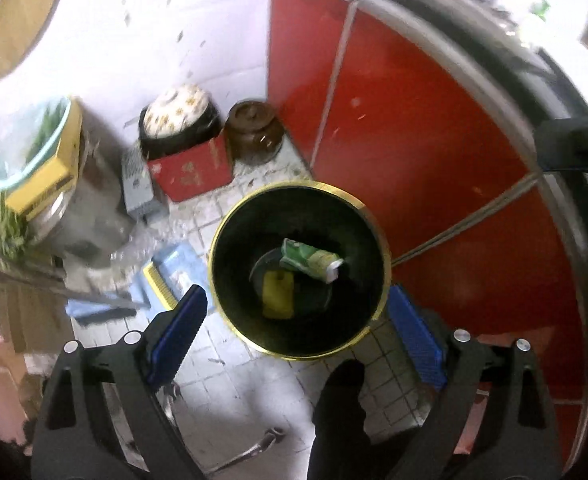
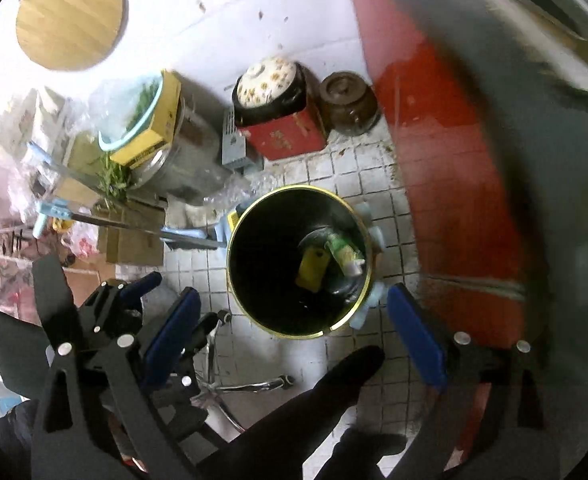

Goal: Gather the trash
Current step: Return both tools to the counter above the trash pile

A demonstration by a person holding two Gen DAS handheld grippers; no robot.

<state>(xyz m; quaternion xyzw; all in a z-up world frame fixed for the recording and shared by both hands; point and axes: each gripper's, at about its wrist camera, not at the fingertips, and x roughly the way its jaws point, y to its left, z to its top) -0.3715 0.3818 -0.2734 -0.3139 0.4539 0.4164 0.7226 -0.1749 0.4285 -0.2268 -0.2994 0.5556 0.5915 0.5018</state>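
Both grippers, left (image 1: 294, 320) and right (image 2: 294, 316), stand open and empty above the bin (image 1: 230, 216). The tube (image 1: 313, 260) and yellow piece (image 1: 278, 294) lie at the bin's bottom. Both look light; the tube probably dents easily, so grip mid-body.

Home kitchen corner: tiled floor (image 1: 230, 384), red cabinets (image 1: 413, 152) (crocks (image 1: 254, 132) alongside).

you've got a bin (image 1: 299, 270) with a dark matt inside and a shiny brass-looking rim. the tube (image 1: 311, 260) in it looks like glossy plastic, the yellow sponge (image 1: 278, 295) looks soft and matt. floor tiles (image 1: 230, 384) are small, pale and grubby, the red cabinet (image 1: 413, 140) is glossy, and your finger pads (image 1: 178, 340) are ribbed blue rubber on matt black plastic.
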